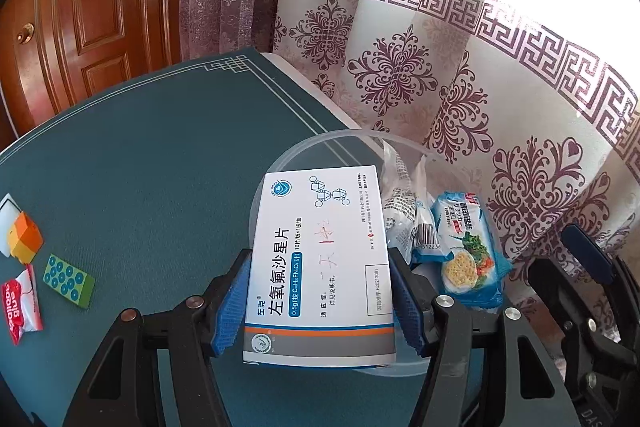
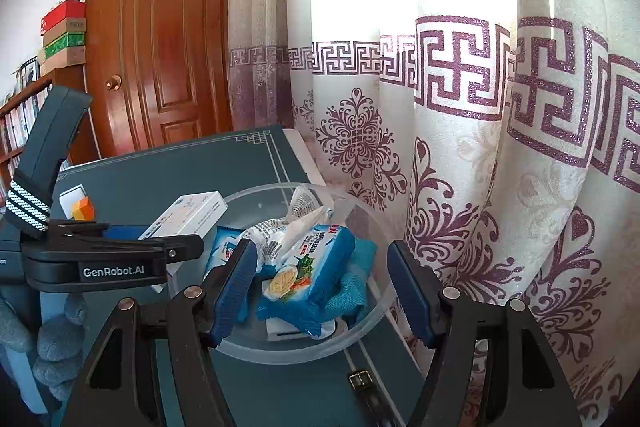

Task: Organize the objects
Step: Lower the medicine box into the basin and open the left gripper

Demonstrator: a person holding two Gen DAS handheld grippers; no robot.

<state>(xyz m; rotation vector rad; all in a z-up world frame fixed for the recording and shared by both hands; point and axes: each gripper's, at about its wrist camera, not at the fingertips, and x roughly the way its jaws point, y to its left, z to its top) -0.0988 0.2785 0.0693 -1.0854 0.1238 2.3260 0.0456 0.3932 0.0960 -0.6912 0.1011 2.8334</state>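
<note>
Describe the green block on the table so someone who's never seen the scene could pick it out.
Start at the teal table mat and go to its left edge in the left wrist view, away from the clear bowl. Among the small items there, the green block lies flat between an orange block and a red packet. Only it is green, with blue circles on top.

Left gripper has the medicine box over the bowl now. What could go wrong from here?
1. The bowl is already piled with a cracker pack and other packets; the flat medicine box may land on the heap and slide out.
2. The bowl sits near the table edge by the curtain, so a nudge could push it off.
3. The open right gripper hovers over the bowl, close to the left gripper; they might collide.
</note>
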